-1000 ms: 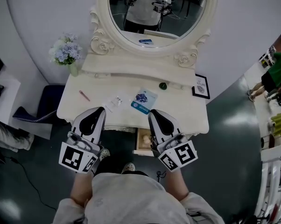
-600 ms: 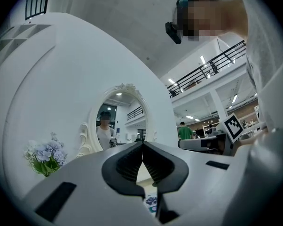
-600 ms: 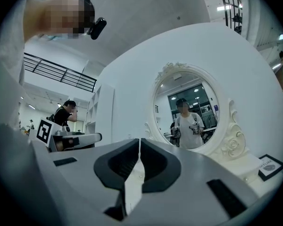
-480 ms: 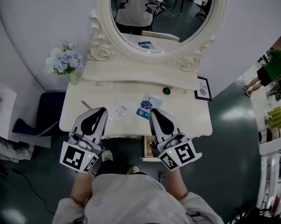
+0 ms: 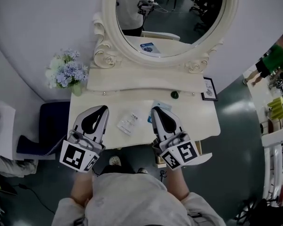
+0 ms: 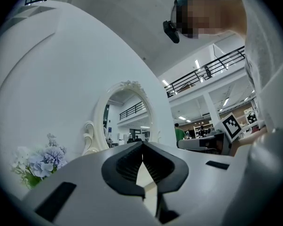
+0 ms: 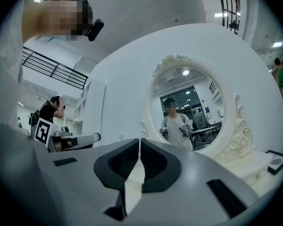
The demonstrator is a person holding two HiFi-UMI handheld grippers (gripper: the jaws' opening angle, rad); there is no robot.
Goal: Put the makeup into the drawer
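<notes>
On the cream vanity table (image 5: pixel 198 121), a clear packet of makeup (image 5: pixel 127 123) lies between my two grippers. A blue packet (image 5: pixel 162 105) shows just past the right gripper's tip, partly hidden by it. A small dark green item (image 5: pixel 175 95) sits further back. My left gripper (image 5: pixel 103 108) is shut and empty over the table's left part, its jaws meeting in the left gripper view (image 6: pixel 142 144). My right gripper (image 5: pixel 155 110) is shut and empty (image 7: pixel 139 140). A sliver of an open drawer (image 5: pixel 158 161) shows under the table's front edge.
An oval mirror (image 5: pixel 169 13) in a carved frame stands at the table's back. Blue and white flowers (image 5: pixel 66 74) sit at the back left, a small framed picture (image 5: pixel 208 88) at the back right. A dark stool (image 5: pixel 50 126) stands left of the table.
Both grippers have moved forward from in front of the table to over its top. A pink stick seen earlier at the left is now hidden under the left gripper.
</notes>
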